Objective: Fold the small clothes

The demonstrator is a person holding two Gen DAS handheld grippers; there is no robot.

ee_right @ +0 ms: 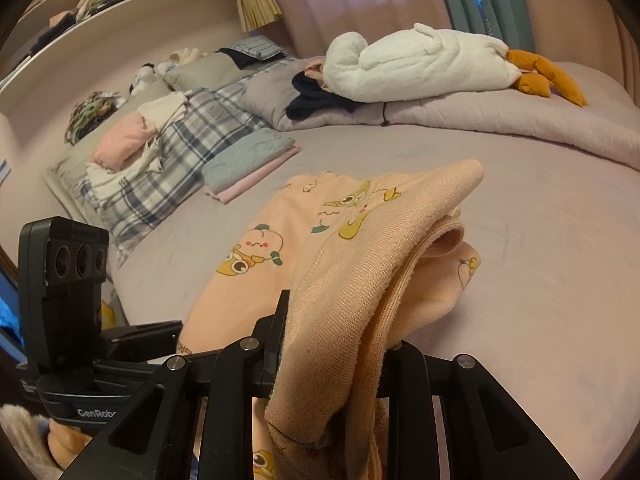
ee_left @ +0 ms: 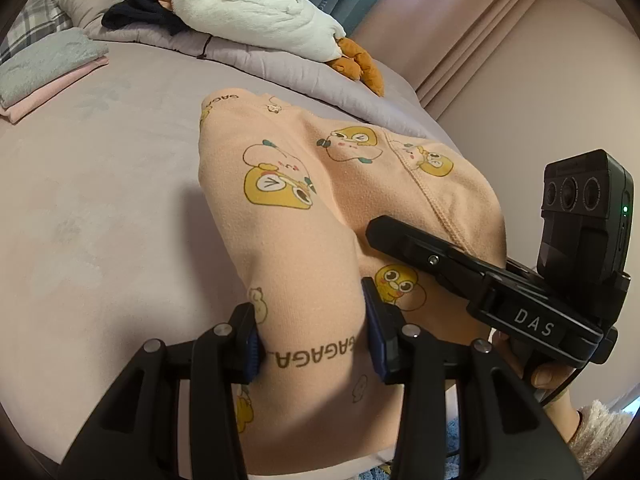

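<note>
A small peach garment with yellow cartoon prints (ee_left: 304, 184) lies stretched over the mauve bed sheet (ee_left: 100, 200). My left gripper (ee_left: 312, 332) is shut on the garment's near part, the cloth bunched between its blue pads (ee_left: 251, 350). My right gripper (ee_right: 332, 344) is shut on another part of the same garment (ee_right: 360, 260), which drapes over its jaws and folds back on itself. In the left wrist view the right gripper's body (ee_left: 500, 284) lies across the garment's right side. The left gripper's body (ee_right: 68, 320) shows at the left of the right wrist view.
A folded grey-and-pink stack (ee_right: 248, 164) lies on the bed to the left. A white plush goose (ee_right: 420, 60) and dark clothes (ee_right: 316, 104) rest on a rolled quilt (ee_right: 520, 116) at the back. A plaid pillow with loose clothes (ee_right: 160, 148) sits far left.
</note>
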